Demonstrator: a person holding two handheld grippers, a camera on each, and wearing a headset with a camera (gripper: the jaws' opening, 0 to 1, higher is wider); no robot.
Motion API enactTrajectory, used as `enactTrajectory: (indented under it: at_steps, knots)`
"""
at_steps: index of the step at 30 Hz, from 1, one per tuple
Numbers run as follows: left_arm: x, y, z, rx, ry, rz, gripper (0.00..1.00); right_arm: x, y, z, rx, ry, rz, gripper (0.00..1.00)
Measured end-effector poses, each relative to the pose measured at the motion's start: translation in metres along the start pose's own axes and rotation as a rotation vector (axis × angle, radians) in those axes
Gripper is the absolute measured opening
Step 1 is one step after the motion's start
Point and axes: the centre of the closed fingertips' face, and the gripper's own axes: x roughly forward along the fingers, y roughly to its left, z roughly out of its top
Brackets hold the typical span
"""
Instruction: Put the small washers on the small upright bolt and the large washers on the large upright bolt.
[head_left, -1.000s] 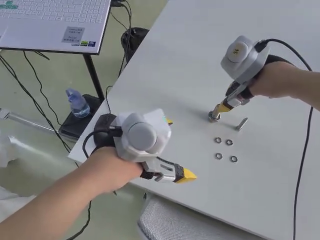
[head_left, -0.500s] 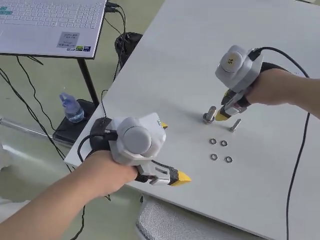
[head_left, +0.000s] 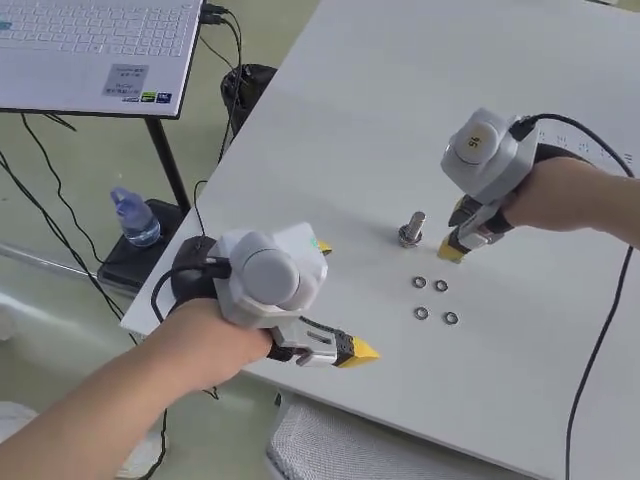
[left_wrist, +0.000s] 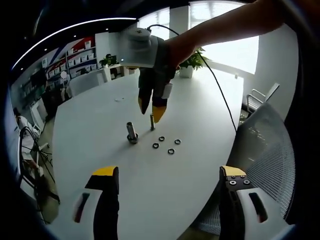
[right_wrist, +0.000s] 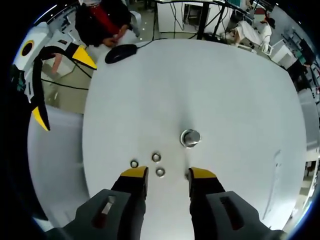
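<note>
The large bolt (head_left: 412, 230) stands upright on the white table (head_left: 360, 120), also seen in the right gripper view (right_wrist: 190, 137) and the left gripper view (left_wrist: 131, 133). Several small washers (head_left: 434, 300) lie flat just in front of it (right_wrist: 156, 157) (left_wrist: 166, 145). My right gripper (head_left: 452, 240) hangs open, tips down, just right of the large bolt. The small bolt (left_wrist: 152, 121) is at its tips, against the inner edge of one finger (right_wrist: 187, 174); I cannot tell whether it stands or lies. My left gripper (head_left: 340, 298) is wide open with nothing in it, near the table's front edge (left_wrist: 170, 172).
The table's left edge runs close to my left hand. Beyond it stand a laptop (head_left: 90, 50) on a stand, cables and a water bottle (head_left: 135, 215) on the floor. A black mouse (right_wrist: 122, 51) lies on the table. A mesh chair back (head_left: 330, 440) sits below the front edge.
The right gripper has let go of the large bolt, which now stands alone, and moved right to over the small bolt. The left gripper has barely moved; the head camera has shifted.
</note>
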Motion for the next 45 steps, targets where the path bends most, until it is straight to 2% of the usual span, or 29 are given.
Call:
enactTrajectory:
  at_steps: [7, 9, 11, 13, 15, 28, 33, 41, 45]
  knots:
    - [0.000, -0.001, -0.002, 0.000, 0.007, -0.005, 0.83, 0.005, 0.007, -0.010, 0.014, -0.009, 0.011, 0.33]
    - [0.000, -0.004, 0.002, -0.015, -0.016, -0.020, 0.84, 0.007, 0.009, -0.014, 0.020, -0.005, 0.015, 0.33]
    - [0.000, -0.004, 0.002, -0.011, -0.014, -0.014, 0.84, 0.013, 0.005, -0.019, 0.021, 0.002, 0.016, 0.32]
    - [0.001, -0.003, 0.000, 0.000, 0.000, -0.008, 0.84, 0.019, 0.000, -0.020, 0.020, 0.004, 0.018, 0.32]
    - [0.000, -0.004, 0.003, -0.002, -0.008, -0.007, 0.85, 0.023, -0.001, -0.021, 0.026, 0.002, 0.016, 0.31]
    - [0.000, -0.002, 0.004, -0.034, -0.012, -0.001, 0.91, 0.045, 0.009, -0.028, 0.031, 0.003, 0.017, 0.29]
    - [0.002, -0.004, 0.004, -0.053, -0.024, -0.009, 0.94, 0.054, 0.008, -0.034, 0.042, 0.005, 0.002, 0.27]
    - [0.004, -0.010, -0.003, -0.057, -0.002, -0.021, 0.98, 0.067, 0.002, -0.040, 0.050, 0.024, -0.007, 0.26]
    - [0.005, -0.010, -0.002, -0.063, -0.004, -0.023, 0.98, 0.074, -0.002, -0.042, 0.066, 0.025, -0.004, 0.26]
